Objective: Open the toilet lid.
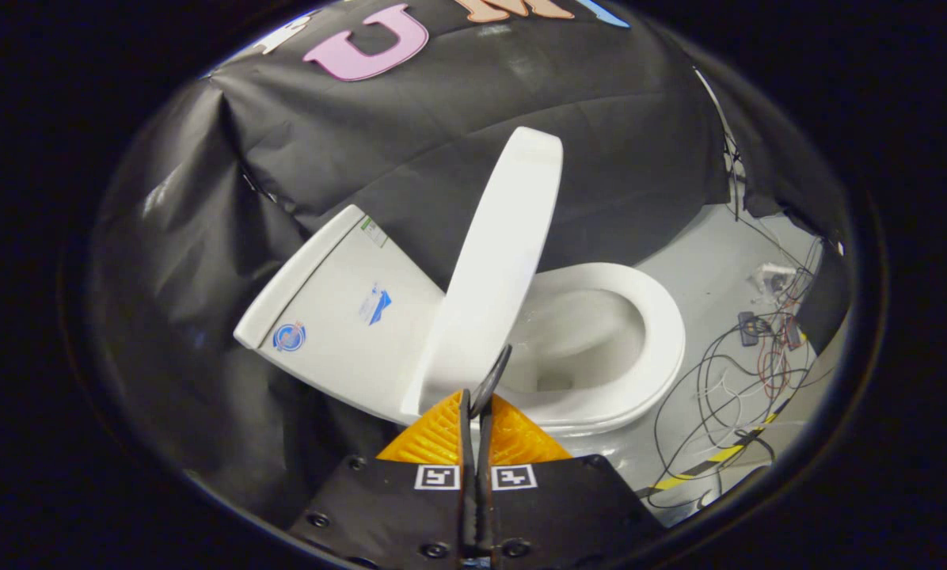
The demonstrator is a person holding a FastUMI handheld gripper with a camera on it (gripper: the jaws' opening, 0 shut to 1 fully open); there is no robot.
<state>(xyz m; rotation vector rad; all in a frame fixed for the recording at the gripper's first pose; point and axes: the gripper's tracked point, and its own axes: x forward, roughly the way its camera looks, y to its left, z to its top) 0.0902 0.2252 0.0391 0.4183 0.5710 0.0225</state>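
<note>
The gripper [477, 396] is sitting low centre, jaws pressed together on nothing. The toilet lid [497, 269] is standing nearly upright just ahead of them, its long axis rising toward upper centre, above the seat [663, 340].

Dim booth, glossy glare, fisheye warping.

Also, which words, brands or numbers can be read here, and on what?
None can be read.
Round blue sticker on the tank: too small.
Blue and white sticker beside it: blurred.
Small label at the tank's top corner: too small.
Square markers on the gripper: patterns, no words.
Fingers shut, by the raised lid's lower edge.
</note>
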